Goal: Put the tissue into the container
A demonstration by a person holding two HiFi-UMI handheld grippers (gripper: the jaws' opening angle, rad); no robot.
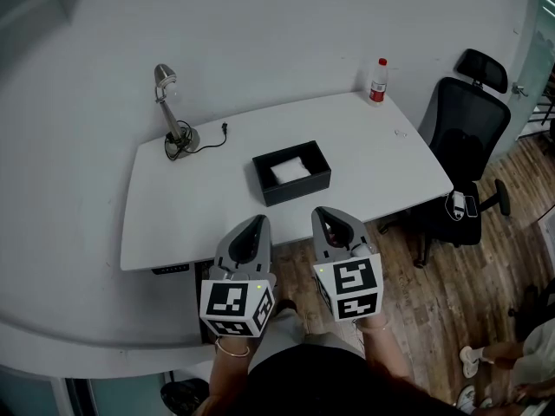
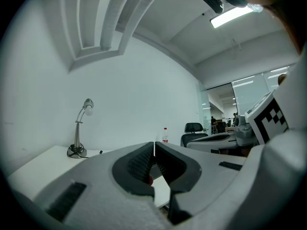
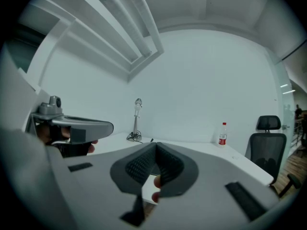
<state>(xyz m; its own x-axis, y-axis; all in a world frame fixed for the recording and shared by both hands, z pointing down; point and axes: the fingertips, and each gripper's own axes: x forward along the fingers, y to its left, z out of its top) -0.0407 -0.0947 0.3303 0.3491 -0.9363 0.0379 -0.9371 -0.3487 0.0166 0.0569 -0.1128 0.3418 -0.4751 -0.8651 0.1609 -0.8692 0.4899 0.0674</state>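
A black rectangular container (image 1: 292, 174) sits near the front middle of the white table (image 1: 191, 198), and a white tissue (image 1: 290, 171) lies inside it. Both grippers are held side by side in front of the table's near edge, short of the container. My left gripper (image 1: 257, 224) is shut with nothing between its tips; in the left gripper view its jaws (image 2: 154, 150) meet. My right gripper (image 1: 327, 214) is shut and empty too, and its jaws (image 3: 156, 150) touch in the right gripper view.
A silver desk lamp (image 1: 170, 111) with its cable stands at the table's back left. A bottle with a red label (image 1: 378, 81) stands at the far right corner. A black office chair (image 1: 464, 146) is to the right of the table, on the wooden floor.
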